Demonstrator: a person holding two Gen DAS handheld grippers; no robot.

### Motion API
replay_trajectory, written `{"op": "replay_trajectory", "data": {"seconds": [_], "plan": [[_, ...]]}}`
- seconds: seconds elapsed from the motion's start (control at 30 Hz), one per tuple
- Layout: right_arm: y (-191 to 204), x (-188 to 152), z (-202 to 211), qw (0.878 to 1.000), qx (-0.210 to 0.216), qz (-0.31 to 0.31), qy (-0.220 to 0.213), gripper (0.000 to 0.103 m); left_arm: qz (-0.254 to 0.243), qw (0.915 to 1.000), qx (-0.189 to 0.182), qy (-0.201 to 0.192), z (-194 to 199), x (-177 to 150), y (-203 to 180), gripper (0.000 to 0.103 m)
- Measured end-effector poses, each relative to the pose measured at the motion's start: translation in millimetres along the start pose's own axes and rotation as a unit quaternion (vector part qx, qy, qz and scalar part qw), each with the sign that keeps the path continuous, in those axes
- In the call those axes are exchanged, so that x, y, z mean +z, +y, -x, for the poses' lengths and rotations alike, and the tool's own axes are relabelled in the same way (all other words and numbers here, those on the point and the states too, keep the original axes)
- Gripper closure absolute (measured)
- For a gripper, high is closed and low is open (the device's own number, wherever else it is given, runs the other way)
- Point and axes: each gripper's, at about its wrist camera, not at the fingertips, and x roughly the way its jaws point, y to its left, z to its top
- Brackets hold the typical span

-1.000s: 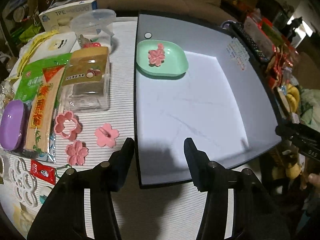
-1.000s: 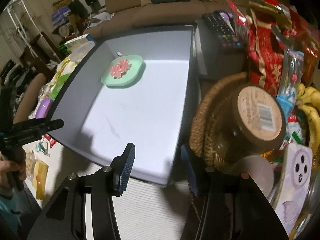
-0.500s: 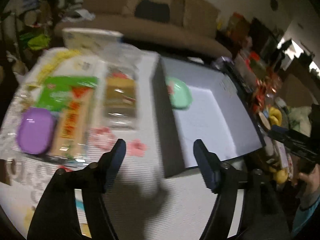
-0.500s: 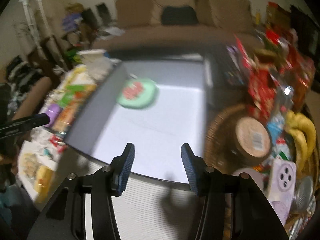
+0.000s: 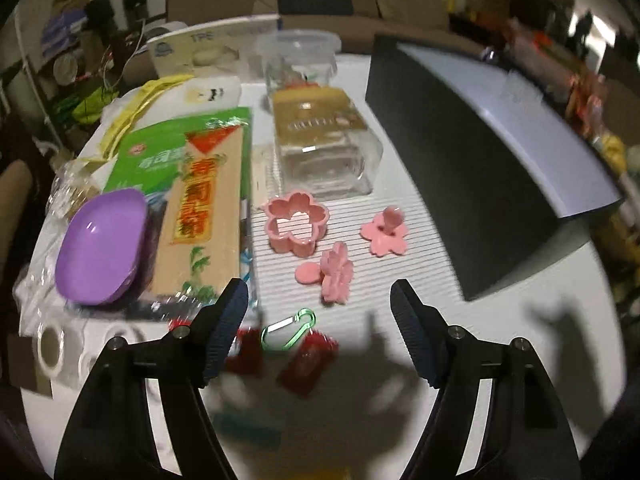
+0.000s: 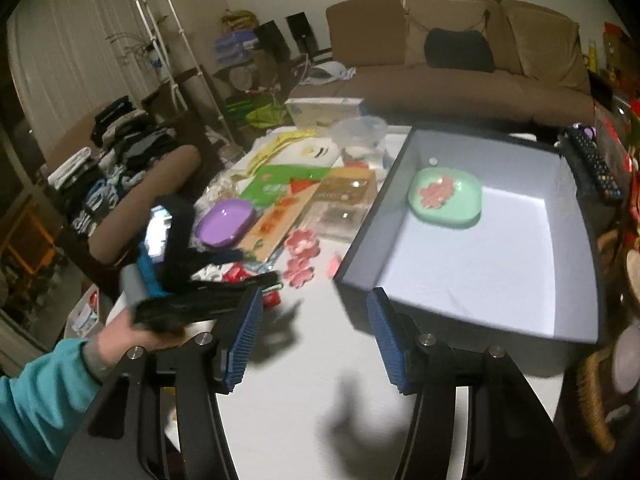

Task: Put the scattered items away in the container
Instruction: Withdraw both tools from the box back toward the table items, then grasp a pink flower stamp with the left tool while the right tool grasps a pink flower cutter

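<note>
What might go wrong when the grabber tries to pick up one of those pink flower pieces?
1. The three pink flower pieces lie close together, and two look like they touch, so the open left gripper could knock one while grabbing another.
2. A green clip and red packets sit just below the jaws, and they might get snagged instead.
3. The gray box has a tall dark wall, so a held piece could bump it on the way in.

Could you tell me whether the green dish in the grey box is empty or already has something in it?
Not empty. In the right wrist view, the green dish inside the grey box holds a pink flower piece.
</note>
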Motion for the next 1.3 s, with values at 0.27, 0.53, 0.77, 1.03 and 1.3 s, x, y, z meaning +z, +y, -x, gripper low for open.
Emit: {"op": "replay_trajectory", "data": {"seconds": [0.27,0.53,0.77,1.03,1.3], "plan": [[2.2,-12.1,-17.8,1.000,-0.012,-0.006,0.023,0.045,0.005,0.9996,-0.013,0.025,-39.6,7.4,0.2,0.034],[0.7,-10.9,-31.5,0.999,-0.004,-0.015,0.027,0.045,0.059,0.9968,-0.050,0.021,-34.1,2.0,22.0,0.097],[10.4,-1.7,-47.4,0.999,0.025,-0.022,0.023,0.045,0.110,0.9890,-0.093,-0.033,32.9,-4.6,54.5,0.097],[38.3,50.7,-113.8,0.999,0.022,-0.003,0.046,0.045,0.197,0.9681,-0.112,-0.106,76.5,-6.1,123.0,0.097],[54.0,67.5,-231.6,0.987,-0.074,0.054,0.132,0.045,0.243,0.9518,-0.138,-0.125,84.5,-3.4,165.0,0.097]]}}
